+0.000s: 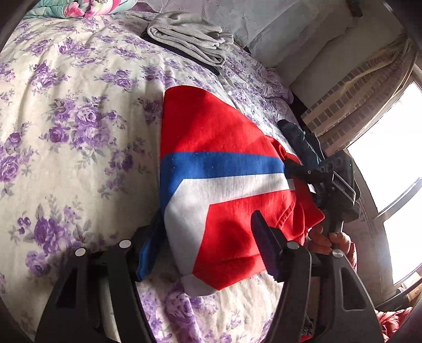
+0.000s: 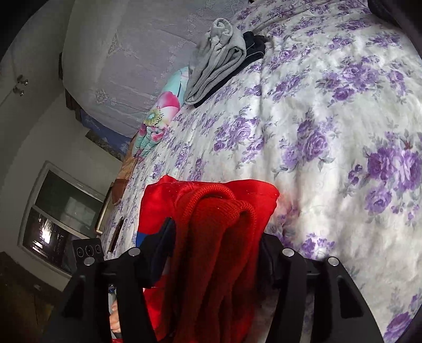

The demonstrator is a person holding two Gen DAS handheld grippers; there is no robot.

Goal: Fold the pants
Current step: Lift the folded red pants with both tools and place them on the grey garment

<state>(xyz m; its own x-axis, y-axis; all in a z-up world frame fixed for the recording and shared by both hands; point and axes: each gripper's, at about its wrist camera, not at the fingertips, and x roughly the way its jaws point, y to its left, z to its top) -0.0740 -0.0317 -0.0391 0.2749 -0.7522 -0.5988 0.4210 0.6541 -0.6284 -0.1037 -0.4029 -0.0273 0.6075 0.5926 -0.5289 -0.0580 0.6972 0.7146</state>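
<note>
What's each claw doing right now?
Left claw: open, its fingers on either side of the red pants.
Right claw: fabric bunched between its fingers; grip cannot be told.

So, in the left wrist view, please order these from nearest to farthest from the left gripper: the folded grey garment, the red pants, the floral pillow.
1. red pants: between the jaws of the left gripper, centre of the view.
2. folded grey garment: farther up the floral bedspread, near the top centre.
3. floral pillow: farthest, at the top left edge.
</note>
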